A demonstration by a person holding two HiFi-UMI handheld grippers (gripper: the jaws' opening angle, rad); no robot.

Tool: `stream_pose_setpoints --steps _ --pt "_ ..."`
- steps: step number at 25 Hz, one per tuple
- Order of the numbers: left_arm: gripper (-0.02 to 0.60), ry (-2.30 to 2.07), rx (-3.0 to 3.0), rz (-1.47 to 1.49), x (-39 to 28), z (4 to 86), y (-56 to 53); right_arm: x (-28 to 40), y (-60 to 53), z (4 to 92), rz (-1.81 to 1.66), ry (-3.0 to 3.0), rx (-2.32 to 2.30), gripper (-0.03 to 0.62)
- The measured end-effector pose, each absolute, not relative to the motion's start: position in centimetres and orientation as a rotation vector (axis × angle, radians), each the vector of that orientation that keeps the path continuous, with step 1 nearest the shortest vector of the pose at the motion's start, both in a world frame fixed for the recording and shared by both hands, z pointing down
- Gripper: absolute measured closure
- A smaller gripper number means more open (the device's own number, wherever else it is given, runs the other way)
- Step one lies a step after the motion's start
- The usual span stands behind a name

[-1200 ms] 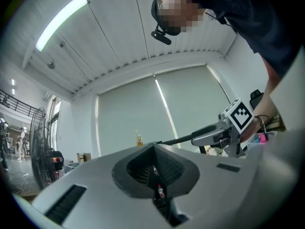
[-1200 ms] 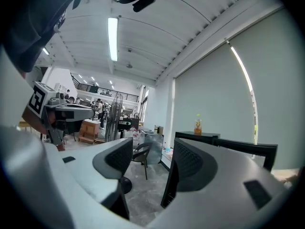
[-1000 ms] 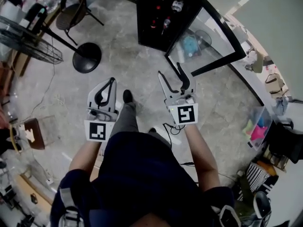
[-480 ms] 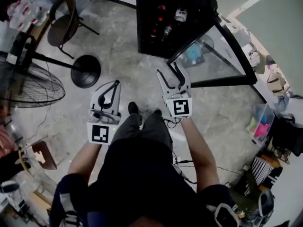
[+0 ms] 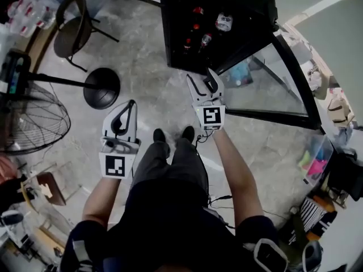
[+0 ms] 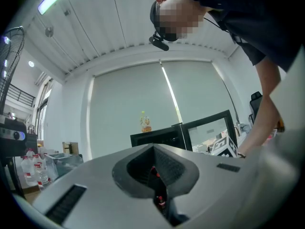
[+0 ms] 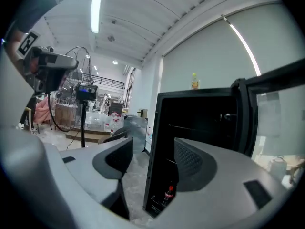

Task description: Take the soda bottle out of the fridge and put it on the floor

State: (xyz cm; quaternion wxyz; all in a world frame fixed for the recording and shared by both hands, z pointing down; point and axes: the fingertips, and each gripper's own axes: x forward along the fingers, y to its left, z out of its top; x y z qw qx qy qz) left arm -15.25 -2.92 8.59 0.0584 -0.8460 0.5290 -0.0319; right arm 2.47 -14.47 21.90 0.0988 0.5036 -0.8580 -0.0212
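1 soda bottle [image 7: 169, 193] counted, lower centre of right gripper view: upright, cap up, low in fridge [image 7: 152, 147]. My right gripper [image 5: 201, 79] is wide & empty. My left gripper [image 5: 131, 104] is pinched closed w/ nothing in it.

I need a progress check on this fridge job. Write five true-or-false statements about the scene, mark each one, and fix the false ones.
1. The fridge has its door swung open. True.
2. The right claw grips something. False: it is open and empty, just outside the fridge.
3. The left claw is shut. True.
4. The soda bottle already stands on the floor. False: it sits low inside the fridge.
5. A floor fan stands on the person's left. True.
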Motion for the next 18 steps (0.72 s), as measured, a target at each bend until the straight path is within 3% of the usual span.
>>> stream_pose_setpoints --steps 18 --pt "0.560 1.621 -2.569 -0.094 -14.1 25.4 -10.5 3.0 -26.2 44.4 -0.010 -2.493 1.489 0.307"
